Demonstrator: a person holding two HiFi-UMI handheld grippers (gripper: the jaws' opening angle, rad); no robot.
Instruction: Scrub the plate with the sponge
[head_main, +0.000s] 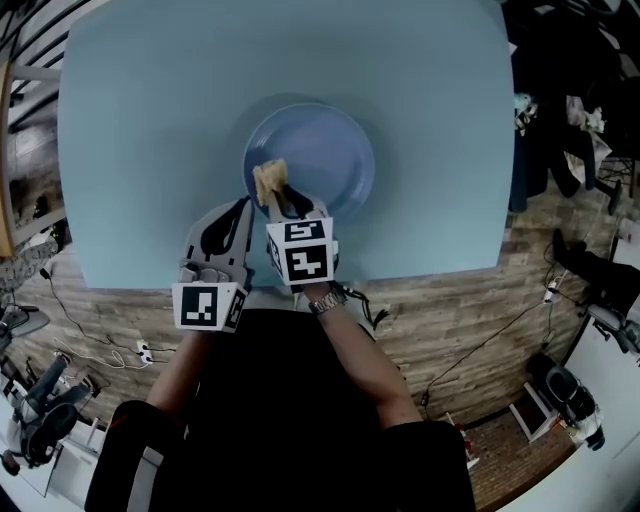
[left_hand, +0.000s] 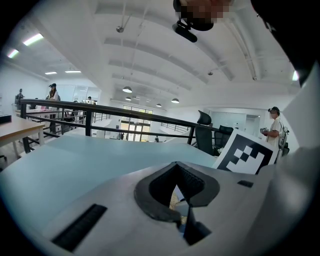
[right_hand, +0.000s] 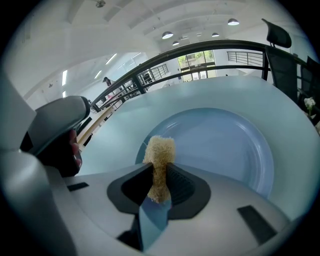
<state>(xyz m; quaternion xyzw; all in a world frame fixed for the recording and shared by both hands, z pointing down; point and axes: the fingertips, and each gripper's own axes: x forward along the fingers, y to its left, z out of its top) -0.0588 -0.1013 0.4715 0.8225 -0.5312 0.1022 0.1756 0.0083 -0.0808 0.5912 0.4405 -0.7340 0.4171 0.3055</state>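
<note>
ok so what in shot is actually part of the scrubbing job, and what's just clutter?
Job: sponge, clamped in the right gripper; plate; table under it.
Not in use: left gripper, shut, beside the plate's rim; floor cables; power strip; office chair.

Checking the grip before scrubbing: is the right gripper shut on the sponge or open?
Shut on the sponge: the right gripper's jaws press both its sides in its own view, above the plate.

Head cam looks steeply down on your table (head_main: 140, 150); gripper cams skim it low, right one sharing the plate (head_main: 335, 150).
</note>
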